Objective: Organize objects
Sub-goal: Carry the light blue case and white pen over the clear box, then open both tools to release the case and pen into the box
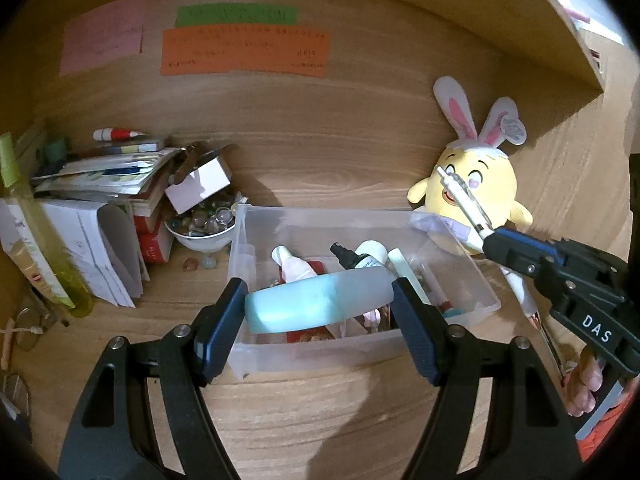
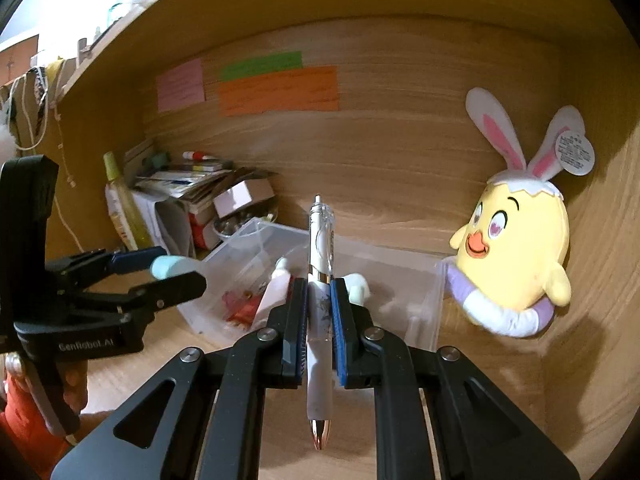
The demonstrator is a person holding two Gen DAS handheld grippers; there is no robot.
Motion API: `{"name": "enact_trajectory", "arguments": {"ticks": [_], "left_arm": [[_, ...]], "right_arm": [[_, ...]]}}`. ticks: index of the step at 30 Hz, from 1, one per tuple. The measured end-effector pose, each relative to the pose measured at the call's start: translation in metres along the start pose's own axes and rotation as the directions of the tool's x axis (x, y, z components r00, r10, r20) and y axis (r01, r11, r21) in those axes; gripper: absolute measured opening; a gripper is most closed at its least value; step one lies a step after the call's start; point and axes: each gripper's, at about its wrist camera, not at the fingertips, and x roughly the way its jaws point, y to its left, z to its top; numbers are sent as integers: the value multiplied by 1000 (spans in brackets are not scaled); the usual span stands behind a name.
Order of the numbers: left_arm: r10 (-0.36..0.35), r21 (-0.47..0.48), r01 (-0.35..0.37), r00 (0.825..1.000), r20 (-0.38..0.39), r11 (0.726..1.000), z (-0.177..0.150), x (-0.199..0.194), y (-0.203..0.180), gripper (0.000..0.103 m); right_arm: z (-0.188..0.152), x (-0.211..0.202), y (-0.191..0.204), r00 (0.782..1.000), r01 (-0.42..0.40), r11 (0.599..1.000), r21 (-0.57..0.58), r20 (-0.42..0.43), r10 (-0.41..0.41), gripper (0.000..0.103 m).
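Clear plastic bin (image 1: 256,240) with bottles (image 1: 362,258), tubes, red packets inside.

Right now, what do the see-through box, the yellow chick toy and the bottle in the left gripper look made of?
Box: clear, slightly frosted plastic; contents show through.
Chick toy: soft plush fabric, matte, with stitched seams.
Bottle, clamped by the left gripper: translucent frosted plastic, probably, tinted pale blue.

Yellow chick plush (image 1: 476,192) w/ bunny ears leans on the back wall at right, a round tag (image 2: 575,155) on one ear. Pink (image 1: 105,42), green (image 1: 236,15) & orange (image 1: 245,53) paper notes stuck high on the wall. At left: messy stack of books & papers (image 1: 108,176), a white bowl (image 1: 200,234) of glass marbles just beside it, an open white box (image 1: 199,185) tilted over the bowl.
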Motion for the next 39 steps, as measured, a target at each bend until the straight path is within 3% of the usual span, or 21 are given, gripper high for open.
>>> {"name": "enact_trajectory", "arguments": {"ticks": [8, 24, 39], "left_arm": [[-1, 0, 1, 999, -36, 1000, 11, 20, -1, 73], [-4, 13, 6, 990, -143, 1000, 0, 69, 2, 73], [-33, 4, 34, 985, -171, 999, -7, 74, 6, 73]], "right_arm": [[11, 19, -11, 1000, 8, 1000, 5, -9, -8, 10], [-14, 89, -21, 986, 48, 999, -15, -156, -49, 10], [-22, 104, -11, 973, 53, 995, -84, -219, -70, 11]]}}
